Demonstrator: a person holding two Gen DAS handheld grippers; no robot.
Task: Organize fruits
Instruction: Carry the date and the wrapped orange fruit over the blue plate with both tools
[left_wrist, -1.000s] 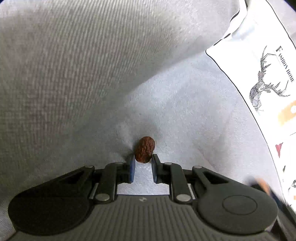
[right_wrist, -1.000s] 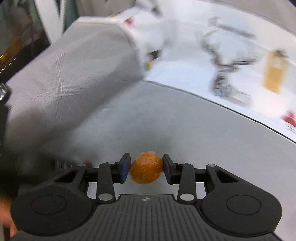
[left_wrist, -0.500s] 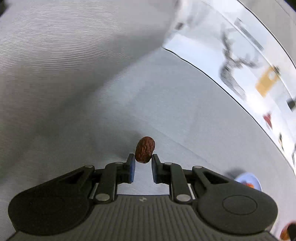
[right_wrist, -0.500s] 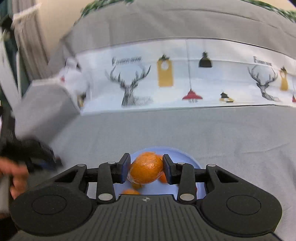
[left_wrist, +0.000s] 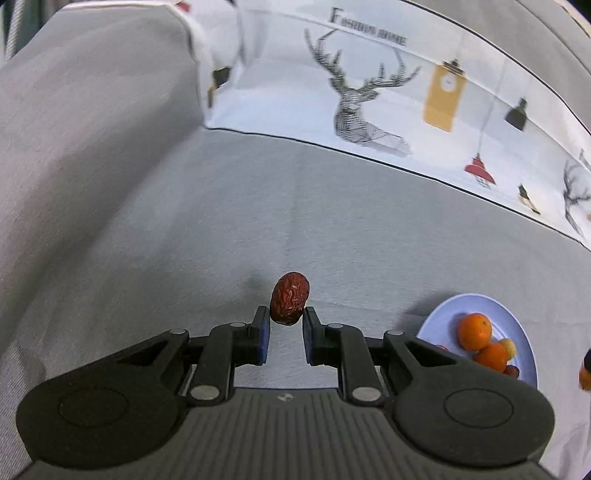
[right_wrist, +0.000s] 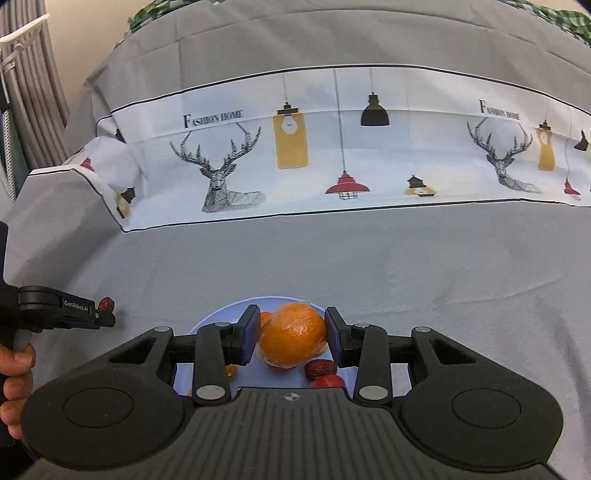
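Observation:
My left gripper (left_wrist: 285, 320) is shut on a wrinkled red-brown date (left_wrist: 289, 302), held clear above the grey cloth. A pale blue plate (left_wrist: 517, 325) lies to its lower right with oranges (left_wrist: 474, 331) on it. In the right wrist view my right gripper (right_wrist: 291, 338) is shut on an orange (right_wrist: 293, 338) wrapped in clear film, hanging over the same plate (right_wrist: 207, 325). On that plate lie dates (right_wrist: 320, 368) and other orange fruit, partly hidden. The left gripper (right_wrist: 105, 312) with its date (right_wrist: 106, 303) shows at the left edge, left of the plate.
A grey cloth (right_wrist: 443, 266) covers a sofa-like seat, with a raised armrest (left_wrist: 85, 147) on the left. A white band printed with deer and lamps (right_wrist: 332, 147) runs across the backrest. A person's hand (right_wrist: 14, 384) grips the left tool's handle.
Both grippers have swung toward the plate with their fruit. The plate has come into the left wrist view at lower right. The right gripper has settled over the plate with its orange.

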